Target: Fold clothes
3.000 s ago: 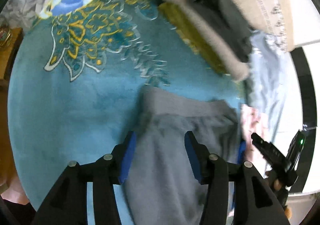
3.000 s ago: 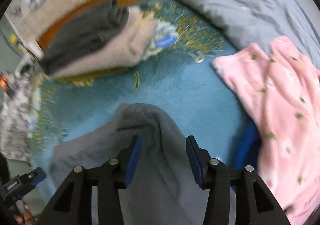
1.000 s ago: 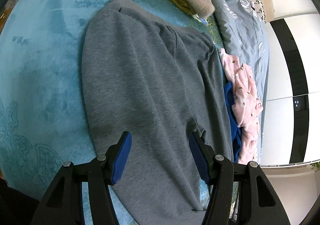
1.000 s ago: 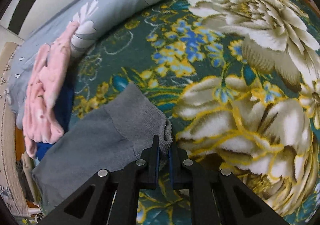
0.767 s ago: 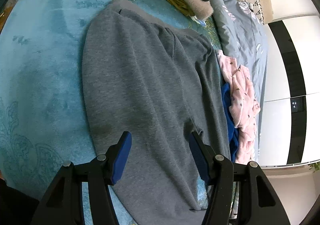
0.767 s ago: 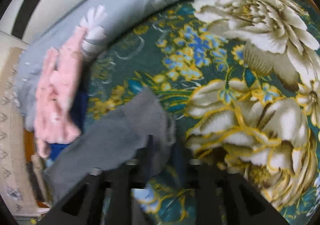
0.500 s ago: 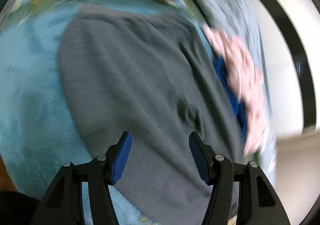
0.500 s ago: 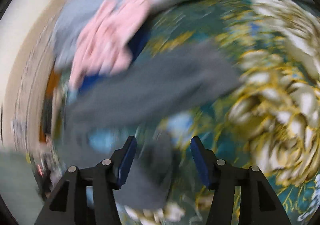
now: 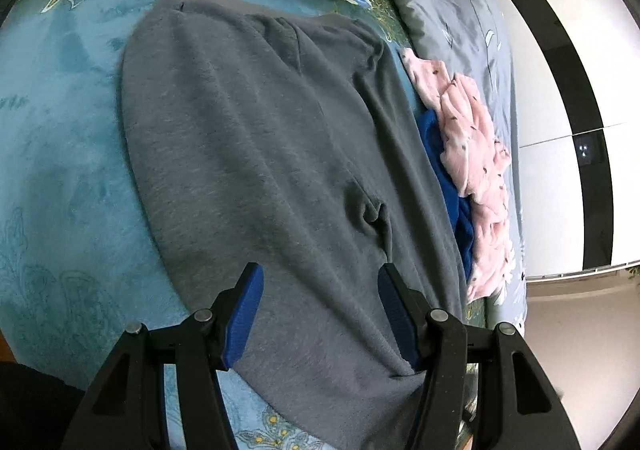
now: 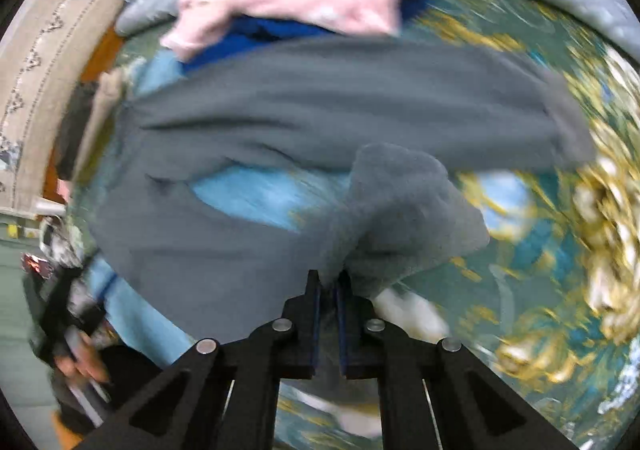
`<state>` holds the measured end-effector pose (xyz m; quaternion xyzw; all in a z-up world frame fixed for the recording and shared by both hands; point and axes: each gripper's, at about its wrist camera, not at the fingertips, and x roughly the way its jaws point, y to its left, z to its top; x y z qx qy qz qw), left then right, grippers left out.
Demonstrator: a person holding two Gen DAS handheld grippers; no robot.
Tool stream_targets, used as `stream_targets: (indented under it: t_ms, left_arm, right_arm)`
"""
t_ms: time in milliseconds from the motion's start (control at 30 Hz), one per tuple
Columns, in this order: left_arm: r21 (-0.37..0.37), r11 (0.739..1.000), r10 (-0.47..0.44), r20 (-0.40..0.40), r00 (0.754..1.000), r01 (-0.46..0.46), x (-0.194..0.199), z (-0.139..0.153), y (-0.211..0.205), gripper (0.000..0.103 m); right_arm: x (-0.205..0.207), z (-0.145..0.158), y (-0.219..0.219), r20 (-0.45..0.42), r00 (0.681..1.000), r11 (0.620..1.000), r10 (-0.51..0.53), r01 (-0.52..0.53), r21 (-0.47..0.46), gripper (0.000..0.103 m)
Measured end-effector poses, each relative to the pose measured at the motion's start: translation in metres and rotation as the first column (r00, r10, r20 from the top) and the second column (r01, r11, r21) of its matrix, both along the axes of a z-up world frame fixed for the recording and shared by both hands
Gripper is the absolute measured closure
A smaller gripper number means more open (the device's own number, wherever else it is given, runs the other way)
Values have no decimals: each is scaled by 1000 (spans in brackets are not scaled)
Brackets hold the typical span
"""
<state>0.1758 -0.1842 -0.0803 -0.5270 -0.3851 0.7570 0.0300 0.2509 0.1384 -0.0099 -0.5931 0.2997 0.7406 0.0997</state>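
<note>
Right gripper (image 10: 329,282) pinches the grey trousers' (image 9: 256,138) cuff; left gripper (image 9: 320,290) (jaws spread) hovers above them.

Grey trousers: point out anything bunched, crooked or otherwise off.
A small pucker sits mid-cloth on the grey trousers, ahead of the open left gripper. The right gripper is shut on one leg end, which looks curled over itself. That view is blurred.
</note>
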Motion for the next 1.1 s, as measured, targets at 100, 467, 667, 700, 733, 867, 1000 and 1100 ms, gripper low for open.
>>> stream_targets:
  t_ms: [100, 467, 667, 700, 733, 867, 1000, 1100]
  left_arm:
    - [-27, 999, -35, -17, 999, 34, -2, 4, 4, 42]
    - [30, 999, 23, -6, 1000, -23, 1, -3, -5, 42]
    - [42, 999, 7, 11, 1000, -7, -2, -8, -1, 42]
    - [44, 999, 4, 14, 1000, -5, -2, -8, 0, 42]
    - [46, 999, 2, 17, 1000, -3, -3, -9, 0, 42]
    - [51, 999, 1, 25, 1000, -2, -3, -11, 0, 42]
    - [59, 998, 10, 18, 1000, -11, -1, -10, -2, 42]
    - [67, 998, 18, 11, 1000, -18, 0, -9, -4, 42]
  right_arm:
    - [-43, -11, -38, -14, 1000, 998, 21, -22, -52, 95]
    - [-92, -50, -116, -22, 986, 960, 164, -164, -225, 83]
    - [-45, -13, -35, -135, 990, 990, -26, 6, -141, 60]
    - [-37, -14, -24, -120, 991, 991, -52, 36, -129, 58]
    - [-29, -20, -15, -95, 993, 989, -71, 58, -139, 58]
    - [-3, -52, -12, -35, 989, 953, -140, 125, -276, 58]
    - [-14, -74, -39, -10, 991, 925, -136, 124, -359, 58]
    - [-25, -91, -53, 31, 986, 920, -166, 166, -355, 58]
